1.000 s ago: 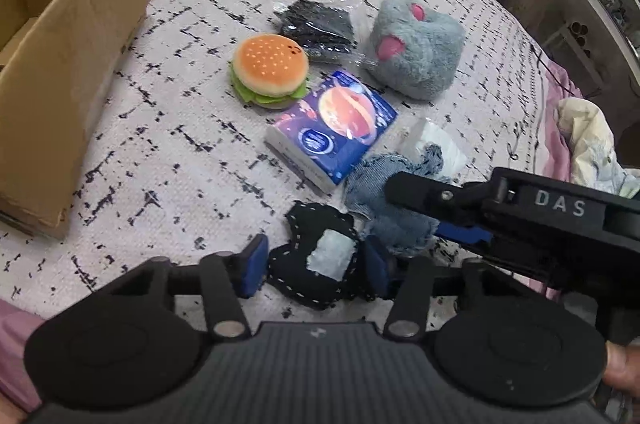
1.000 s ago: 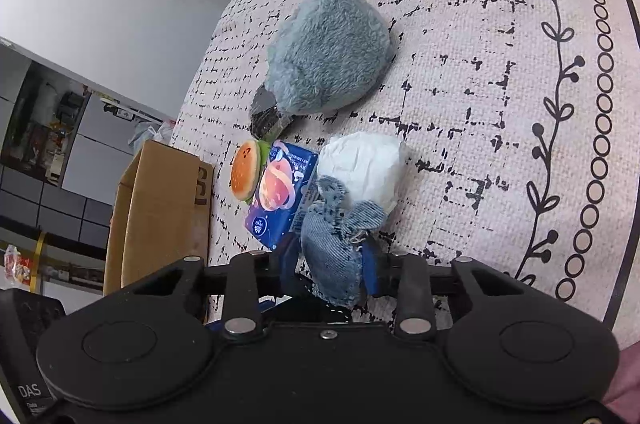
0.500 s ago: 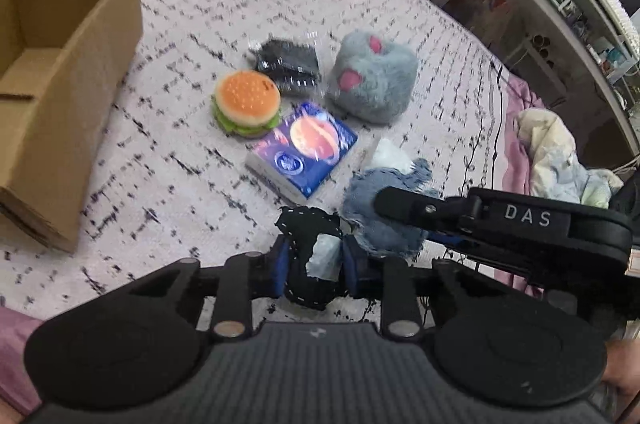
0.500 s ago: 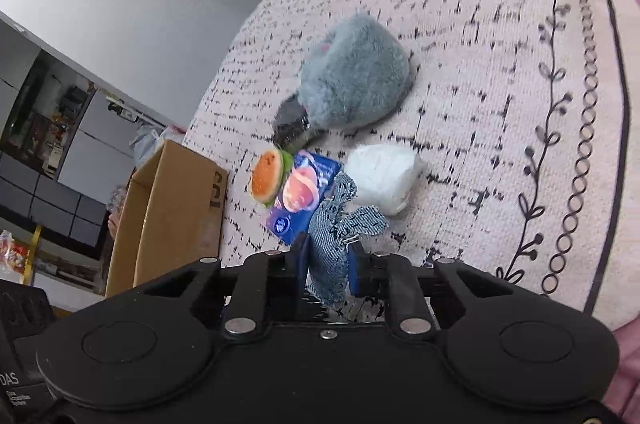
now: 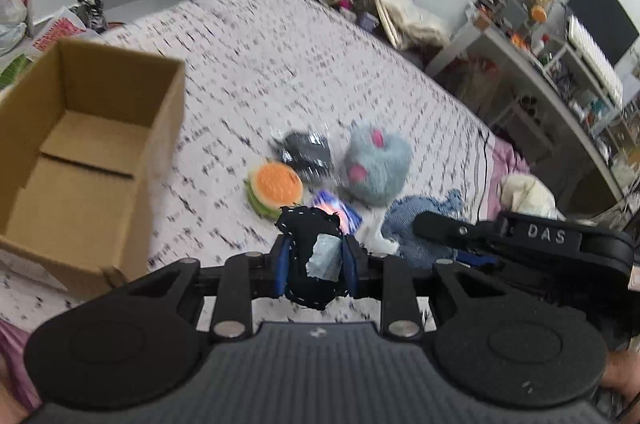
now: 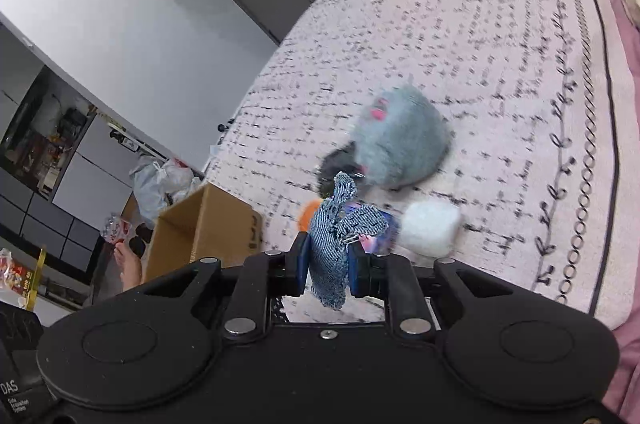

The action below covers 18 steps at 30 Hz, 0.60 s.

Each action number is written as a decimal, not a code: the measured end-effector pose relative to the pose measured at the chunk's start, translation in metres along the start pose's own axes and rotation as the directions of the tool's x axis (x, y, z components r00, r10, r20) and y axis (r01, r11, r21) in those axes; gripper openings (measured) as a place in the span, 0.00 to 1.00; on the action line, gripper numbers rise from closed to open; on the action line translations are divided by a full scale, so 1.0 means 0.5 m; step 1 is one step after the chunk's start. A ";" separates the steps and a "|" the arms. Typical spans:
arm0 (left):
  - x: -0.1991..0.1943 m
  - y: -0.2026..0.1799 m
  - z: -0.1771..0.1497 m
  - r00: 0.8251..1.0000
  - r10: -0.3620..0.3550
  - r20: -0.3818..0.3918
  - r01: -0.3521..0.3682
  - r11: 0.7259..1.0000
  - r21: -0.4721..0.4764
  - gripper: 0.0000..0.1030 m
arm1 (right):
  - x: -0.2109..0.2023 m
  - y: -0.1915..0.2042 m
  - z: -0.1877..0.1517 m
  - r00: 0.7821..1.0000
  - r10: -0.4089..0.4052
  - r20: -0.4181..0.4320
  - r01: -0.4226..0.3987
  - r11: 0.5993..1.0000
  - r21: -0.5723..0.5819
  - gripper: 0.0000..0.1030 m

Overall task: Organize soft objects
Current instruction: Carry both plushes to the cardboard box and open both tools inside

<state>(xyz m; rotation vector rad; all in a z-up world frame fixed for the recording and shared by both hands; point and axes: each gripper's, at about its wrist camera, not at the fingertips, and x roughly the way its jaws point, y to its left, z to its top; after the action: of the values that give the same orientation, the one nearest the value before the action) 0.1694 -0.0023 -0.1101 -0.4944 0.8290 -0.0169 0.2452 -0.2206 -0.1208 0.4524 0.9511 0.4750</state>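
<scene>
My left gripper (image 5: 316,270) is shut on a black stitched fabric piece (image 5: 310,256) and holds it above the bed. My right gripper (image 6: 329,266) is shut on a blue denim fabric piece (image 6: 334,244), also lifted; it shows in the left wrist view (image 5: 412,224) too. On the patterned bedspread (image 5: 260,72) lie a burger plush (image 5: 274,188), a grey fluffy plush (image 5: 376,164), a black packet (image 5: 306,150), a blue tissue pack (image 5: 348,214) and a white soft bundle (image 6: 430,228). An open cardboard box (image 5: 84,160) stands at the left.
The bed's right edge drops to pink sheets (image 6: 628,72). A cluttered desk and shelves (image 5: 560,76) stand at the right. Bags and clutter (image 6: 160,184) lie on the floor beyond the box. The box shows in the right wrist view (image 6: 200,228).
Both grippers have closed on their fabric pieces and lifted them up off the bed. The views have pulled back and now show more of the room.
</scene>
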 end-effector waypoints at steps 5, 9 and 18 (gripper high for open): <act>-0.027 0.045 0.034 0.999 0.020 0.041 -0.019 0.999 -0.040 0.26 | 0.016 0.057 0.013 1.000 0.019 0.004 -0.019 0.999 -0.036 0.19; -0.048 0.087 0.057 0.996 0.051 0.072 -0.046 0.997 -0.065 0.26 | 0.039 0.108 0.020 0.999 0.048 -0.003 -0.048 0.997 -0.067 0.19; -0.072 0.169 0.077 0.990 0.090 0.108 -0.075 0.988 -0.137 0.26 | 0.102 0.202 0.008 0.996 0.085 -0.040 -0.089 0.989 -0.117 0.19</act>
<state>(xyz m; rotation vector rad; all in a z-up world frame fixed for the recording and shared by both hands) 0.1571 0.0958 -0.0990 -0.5800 0.7406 0.1425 0.2554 -0.1104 -0.0957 0.3802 0.9343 0.6170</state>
